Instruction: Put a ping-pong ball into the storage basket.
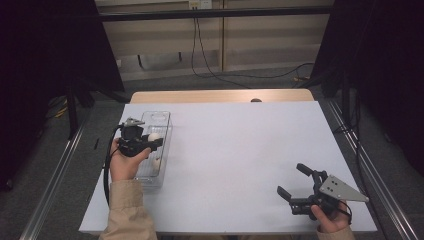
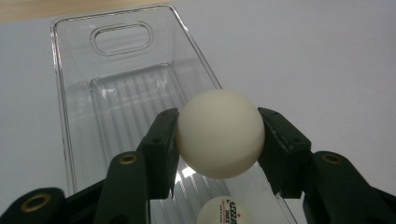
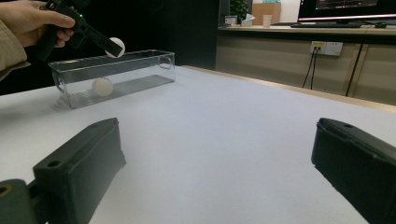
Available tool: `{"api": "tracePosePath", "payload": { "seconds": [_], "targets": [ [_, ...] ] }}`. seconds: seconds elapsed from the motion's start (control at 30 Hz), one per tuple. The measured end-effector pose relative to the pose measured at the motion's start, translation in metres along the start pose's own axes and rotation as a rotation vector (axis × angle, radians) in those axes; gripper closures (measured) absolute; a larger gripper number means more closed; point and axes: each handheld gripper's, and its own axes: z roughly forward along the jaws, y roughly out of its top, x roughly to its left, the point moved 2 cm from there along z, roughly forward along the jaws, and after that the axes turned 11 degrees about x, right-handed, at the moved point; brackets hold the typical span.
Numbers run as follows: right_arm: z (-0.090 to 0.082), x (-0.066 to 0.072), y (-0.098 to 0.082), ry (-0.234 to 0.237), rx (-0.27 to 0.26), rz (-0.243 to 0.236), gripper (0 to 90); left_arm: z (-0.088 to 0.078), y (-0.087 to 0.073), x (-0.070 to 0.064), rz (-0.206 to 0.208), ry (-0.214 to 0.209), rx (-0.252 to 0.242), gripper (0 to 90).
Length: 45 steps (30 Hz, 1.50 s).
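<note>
1. While held over the clear tray (image 1: 165, 131), white ball (image 2: 220, 133) clamped between both jaws of left gripper (image 1: 151, 140), above the open top, near the long wall on the table's inner side.
2. Second ball (image 3: 102, 87) resting on tray floor, nearer the person's end; printed logo seen in left gripper view.
3. Right gripper (image 1: 294, 182) parked on white tabletop (image 1: 240, 150), well apart from tray, jaws spread wide, nothing between them.
4. Step in hand judged: placing the held ball into the tray.
5. Advised for good execution:
   - centre over ribbed floor, away from the wall;
   - lower before letting go, to limit bounce;
   - aim clear of the resting ball, to avoid a knock;
   - open jaws slowly and evenly, then lift straight up.
6. Poorly seen or cut off:
   - height of held ball above tray floor not judgeable;
   - lower part of second ball cropped at bottom edge of left gripper view;
   - tray walls faint against tabletop in high view;
   - lettering on logo too small to read.
</note>
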Motion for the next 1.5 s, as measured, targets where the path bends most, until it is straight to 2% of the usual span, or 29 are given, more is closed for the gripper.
{"api": "tracePosePath", "payload": {
  "seconds": [0.7, 1.07, 1.13, 1.5],
  "targets": [
    [0.0000, 0.0001, 0.0001, 0.001, -0.001, -0.002, 1.2, 0.0046, -0.0010, 0.0011, 0.000, 0.022, 0.026, 51.0],
    [0.0000, 0.0002, 0.0002, 0.001, -0.003, -0.002, 1.2, 0.0066, -0.0036, 0.0047, -0.013, 0.037, 0.032, 51.0],
    [0.0001, 0.0003, 0.0002, 0.002, -0.001, -0.001, 1.2, 0.0079, -0.0040, 0.0049, -0.026, 0.040, 0.026, 51.0],
    [0.0002, 0.0005, 0.0002, 0.002, -0.001, -0.001, 1.2, 0.0097, -0.0055, 0.0067, -0.020, 0.056, 0.041, 51.0]
  ]
}}
